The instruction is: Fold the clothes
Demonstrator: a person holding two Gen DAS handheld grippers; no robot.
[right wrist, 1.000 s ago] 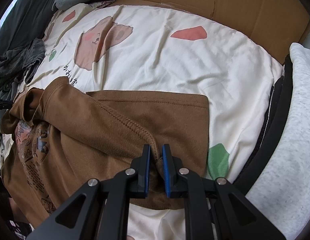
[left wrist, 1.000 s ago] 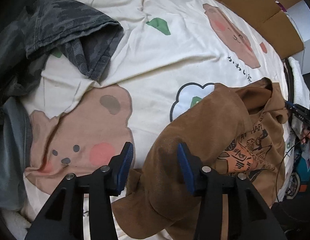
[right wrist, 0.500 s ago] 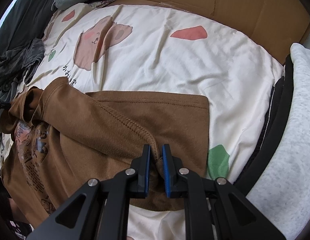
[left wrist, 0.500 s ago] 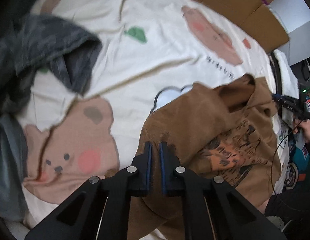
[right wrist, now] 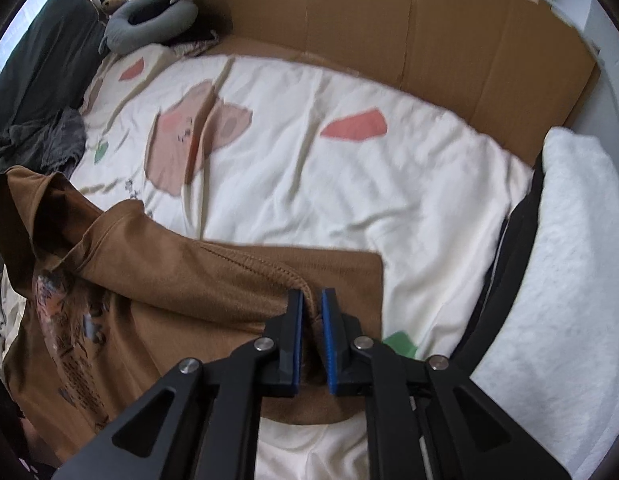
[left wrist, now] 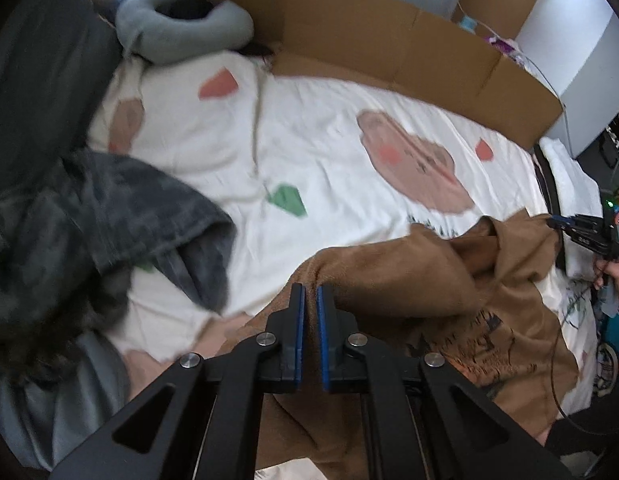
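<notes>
A brown printed t-shirt (left wrist: pixel 449 304) lies crumpled on the cream bear-print bedsheet (left wrist: pixel 333 160). My left gripper (left wrist: pixel 309 292) is shut on one edge of the shirt and holds it raised above the bed. In the right wrist view the same brown shirt (right wrist: pixel 181 280) stretches to the left, print side down at the left (right wrist: pixel 69 328). My right gripper (right wrist: pixel 312 296) is shut on its stitched hem. The right gripper also shows at the far right of the left wrist view (left wrist: pixel 585 234).
A dark grey camouflage garment (left wrist: pixel 121 216) lies heaped at the left, with a grey neck pillow (left wrist: pixel 181 28) behind it. Brown cardboard walls (right wrist: pixel 409 28) border the far side of the bed. A white fleece blanket (right wrist: pixel 569 280) and a black strip lie along the right edge.
My left gripper closed on the shirt's edge and lifted it, tilting the view up toward the headboard. My right gripper stayed shut on the hem and rose slightly.
</notes>
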